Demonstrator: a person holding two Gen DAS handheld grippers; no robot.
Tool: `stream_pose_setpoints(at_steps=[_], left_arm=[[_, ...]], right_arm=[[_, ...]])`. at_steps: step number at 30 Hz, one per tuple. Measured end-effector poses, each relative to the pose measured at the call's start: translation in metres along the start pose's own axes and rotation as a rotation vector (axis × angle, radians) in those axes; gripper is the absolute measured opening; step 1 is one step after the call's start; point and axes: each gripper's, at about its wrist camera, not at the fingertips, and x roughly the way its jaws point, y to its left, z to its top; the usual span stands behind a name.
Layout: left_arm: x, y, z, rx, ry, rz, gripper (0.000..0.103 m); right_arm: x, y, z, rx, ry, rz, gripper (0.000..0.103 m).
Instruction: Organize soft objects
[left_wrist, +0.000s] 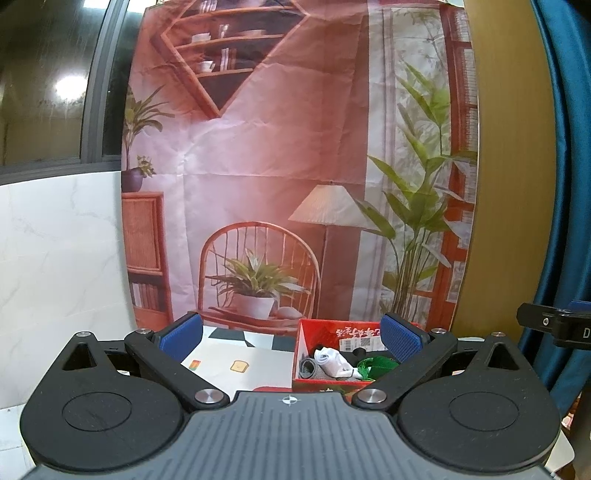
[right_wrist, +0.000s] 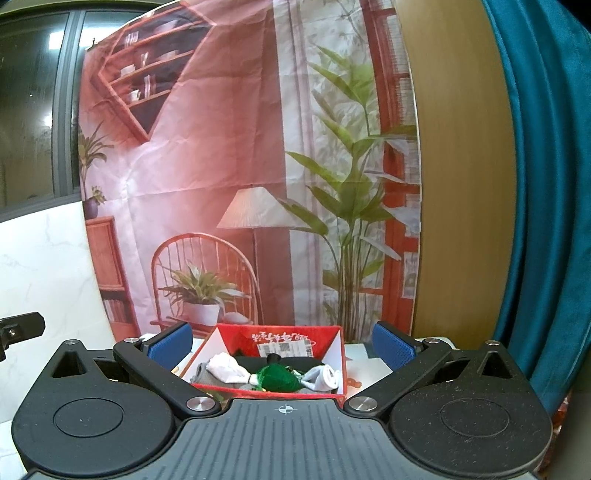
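Socks (right_wrist: 229, 369) and green yarn (right_wrist: 277, 378) sit in the box (right_wrist: 341, 363); both grippers (left_wrist: 291, 334) (right_wrist: 282, 341) gape empty; task looks nearly done.

Bright, sharp views; fisheye-bent edges, lamp glare on window (left_wrist: 68, 86).

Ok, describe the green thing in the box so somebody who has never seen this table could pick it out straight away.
Find the red box standing on the table in front of the printed room backdrop. Inside it lies a pile of soft items, and the green bundle sits near the middle, between a white sock and a pale rolled sock. It is the only deep green, stringy-looking piece among white and grey ones.
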Motion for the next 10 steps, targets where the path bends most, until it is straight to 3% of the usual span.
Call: stream_pose_setpoints(at_steps=[10], left_arm=[[-0.0006, 0.0018, -0.0007, -0.006, -0.003, -0.007, 0.103]], right_arm=[[-0.0002, 0.0036, -0.0049, 0.000, 0.002, 0.001, 0.103]])
